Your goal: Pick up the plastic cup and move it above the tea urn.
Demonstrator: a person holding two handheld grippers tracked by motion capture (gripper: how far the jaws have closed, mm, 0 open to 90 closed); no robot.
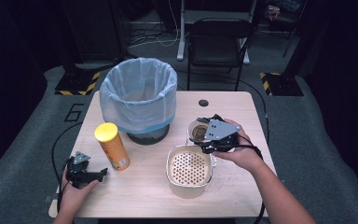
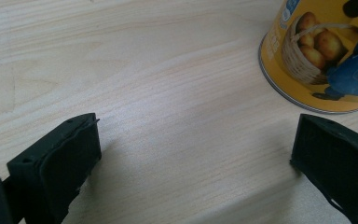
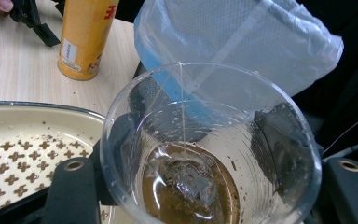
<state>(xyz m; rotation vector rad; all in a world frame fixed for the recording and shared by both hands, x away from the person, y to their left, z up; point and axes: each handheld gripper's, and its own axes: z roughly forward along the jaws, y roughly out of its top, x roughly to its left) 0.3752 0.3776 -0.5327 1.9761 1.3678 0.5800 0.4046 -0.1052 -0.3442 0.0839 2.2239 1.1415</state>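
A clear plastic cup [image 3: 209,154] with brown liquid and dark dregs at its bottom sits between the jaws of my right gripper [image 3: 200,140], which is shut on its sides. In the high view the cup [image 1: 198,132] and right gripper [image 1: 205,139] hover just behind a cream perforated strainer pot [image 1: 189,170]. My left gripper [image 1: 100,176] rests low at the table's front left, open and holding nothing. Its jaws [image 2: 198,140] stand wide apart over bare wood, with the yellow chips can [image 2: 326,51] just ahead to the right.
A bin lined with a pale blue bag [image 1: 137,95] stands at the back centre, close behind the cup. The chips can [image 1: 112,145] stands upright left of the strainer [image 3: 23,140]. A black folding chair [image 1: 216,42] is beyond the table.
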